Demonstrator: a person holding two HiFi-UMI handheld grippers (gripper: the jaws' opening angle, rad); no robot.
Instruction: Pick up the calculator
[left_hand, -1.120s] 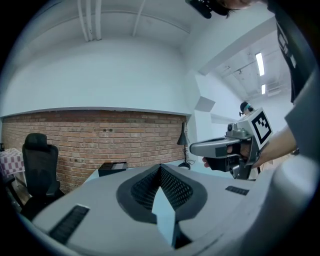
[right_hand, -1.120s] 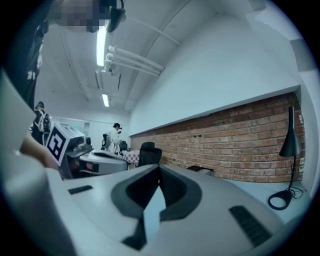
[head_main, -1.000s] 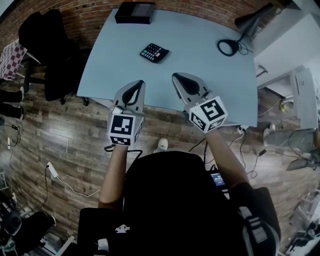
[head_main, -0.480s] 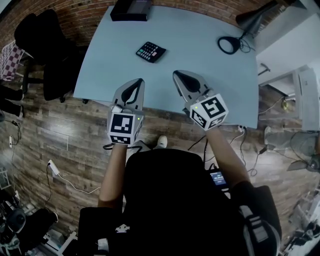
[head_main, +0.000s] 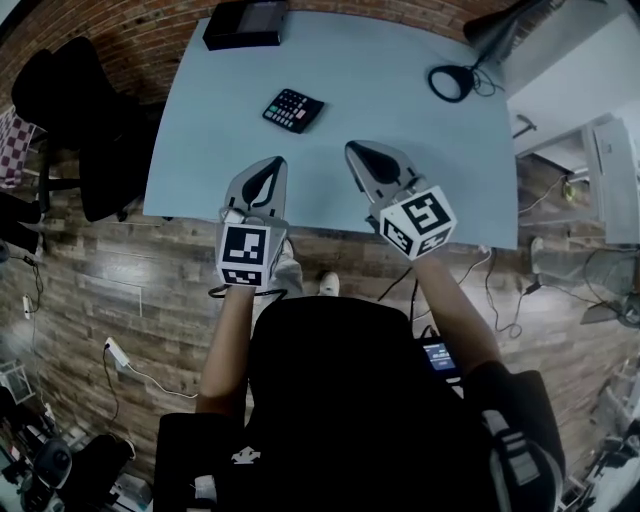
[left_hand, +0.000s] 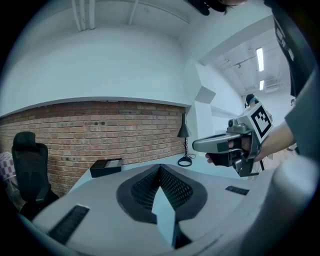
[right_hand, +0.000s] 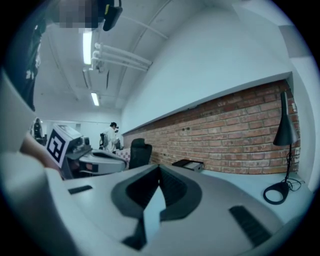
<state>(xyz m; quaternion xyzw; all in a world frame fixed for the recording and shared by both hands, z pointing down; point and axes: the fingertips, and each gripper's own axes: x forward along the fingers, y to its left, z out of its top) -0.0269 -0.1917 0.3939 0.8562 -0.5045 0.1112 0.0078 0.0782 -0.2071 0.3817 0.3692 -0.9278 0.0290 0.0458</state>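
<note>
The calculator (head_main: 293, 110), dark with coloured keys, lies flat on the light blue table (head_main: 400, 110), left of its middle. My left gripper (head_main: 273, 161) hovers over the table's near edge, below and slightly left of the calculator and well short of it. My right gripper (head_main: 353, 151) is beside it to the right, at about the same distance. Both point toward the far side. In the left gripper view the jaws (left_hand: 160, 168) meet at the tips with nothing between them. It is the same in the right gripper view (right_hand: 159, 168). Neither gripper view shows the calculator.
A black box (head_main: 245, 24) sits at the table's far left corner. A desk lamp's round base (head_main: 450, 82) and cable are at the far right. A black office chair (head_main: 70, 120) stands left of the table by the brick wall. A white cabinet (head_main: 610, 180) is to the right.
The table and calculator have drifted slightly left and lower in the head view as both grippers crept forward over the near edge. Both stay shut.
</note>
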